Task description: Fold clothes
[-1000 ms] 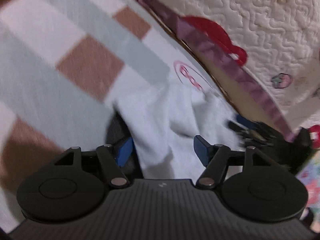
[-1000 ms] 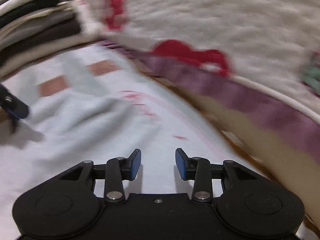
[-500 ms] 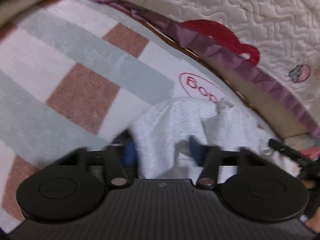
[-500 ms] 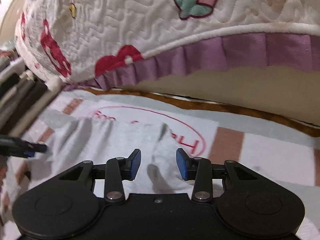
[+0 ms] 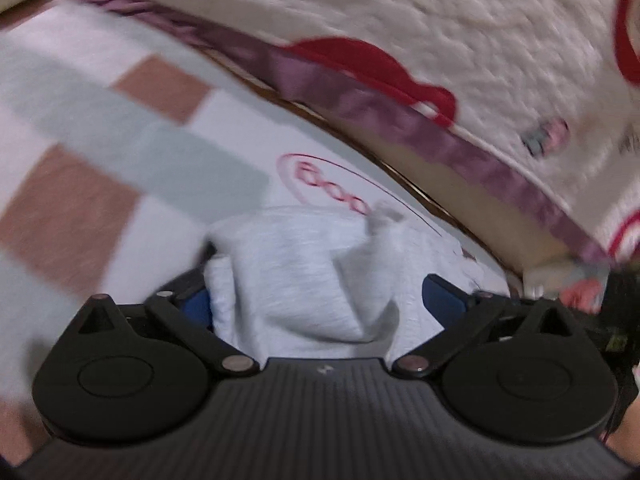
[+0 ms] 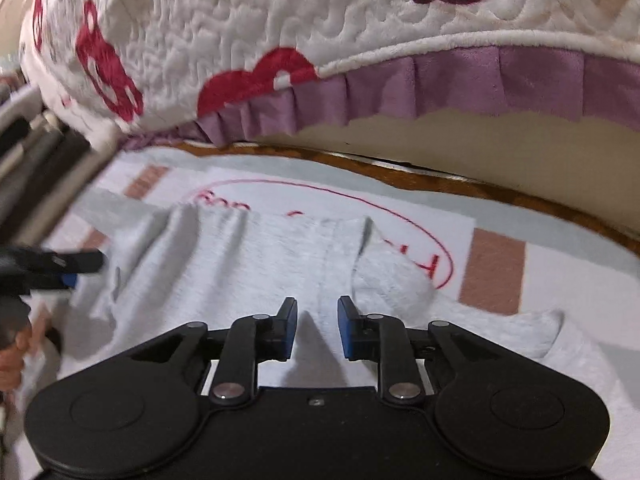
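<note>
Both tools straddle the crumpled grey garment [image 6: 248,264]: left tool [image 5: 320,300] opening wide, right tool [image 6: 318,328] narrowing.

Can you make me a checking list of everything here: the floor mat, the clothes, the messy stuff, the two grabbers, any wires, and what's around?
Surface: checked mat, red oval print.
Job's things: pale grey garment lying rumpled on the mat.
Clutter: nothing seen.
Grippers: left gripper opening wide, cloth between its pads, not pinched; right gripper closing over the garment, gap empty.
Cables: nothing seen.
Surroundings: quilted cover with purple frill; stacked fabrics, blurred.
</note>
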Available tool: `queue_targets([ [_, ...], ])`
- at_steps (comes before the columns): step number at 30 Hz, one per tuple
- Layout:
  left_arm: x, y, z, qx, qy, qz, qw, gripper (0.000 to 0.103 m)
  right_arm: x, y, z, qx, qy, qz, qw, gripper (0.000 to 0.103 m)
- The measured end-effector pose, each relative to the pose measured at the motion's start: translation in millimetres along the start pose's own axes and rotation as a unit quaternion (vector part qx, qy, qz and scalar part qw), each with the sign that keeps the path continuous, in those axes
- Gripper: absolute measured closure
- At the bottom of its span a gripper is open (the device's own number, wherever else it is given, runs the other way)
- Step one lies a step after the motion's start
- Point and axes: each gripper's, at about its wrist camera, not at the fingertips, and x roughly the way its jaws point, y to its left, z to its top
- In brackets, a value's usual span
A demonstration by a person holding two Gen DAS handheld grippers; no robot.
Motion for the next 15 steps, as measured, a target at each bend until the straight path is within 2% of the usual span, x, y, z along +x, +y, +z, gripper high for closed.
queue_targets([
  [1, 3.1, -4.2, 1.8, 0.018, 0.006, 0.018, 0.9997, 0.014, 0.9, -0.4, -0.1, -0.005, 0.002, -0.007, 1.000, 0.070],
  [2, 5.9, -8.2, 3.7, 0.035, 0.011, 0.037, 0.9986, 0.063, 1.9, -1.1, -0.8, -0.003, -0.002, -0.013, 1.000, 0.064],
  [3, 8.8, -12.2, 5.6, 0.053, 0.017, 0.057, 0.9969, 0.093, 3.8, -2.8, -1.2, 0.010, -0.010, -0.013, 1.000, 0.061],
  [4, 11.7, -16.3, 7.4, 0.070, 0.022, 0.076, 0.9944, 0.092, 5.7, -4.5, -1.6, 0.022, -0.018, -0.013, 1.000, 0.060],
  [7, -27.3, -27.2, 9.2, 0.078, -0.070, 0.100, 0.9895, 0.093, 14.6, -4.3, -2.2, 0.035, -0.021, -0.015, 0.999, 0.057],
  [8, -43.0, -34.6, 4.2, 0.100, -0.104, 0.111, 0.9833, 0.092, 17.9, -2.4, -2.2, 0.029, -0.017, -0.017, 0.999, 0.056],
  [10, -74.9, -50.0, -6.8, 0.148, -0.172, 0.132, 0.9649, 0.091, 22.1, 3.3, -4.9, -0.002, -0.016, -0.033, 0.999, 0.056],
  [12, -78.0, -50.5, -17.6, 0.167, -0.184, 0.149, 0.9569, 0.084, 25.2, 5.9, -8.4, -0.021, -0.024, -0.040, 0.999, 0.055],
  [15, -47.2, -32.0, -26.9, 0.190, -0.134, 0.216, 0.9483, 0.077, 26.1, 5.4, -12.0, -0.022, -0.049, -0.047, 0.997, 0.055],
])
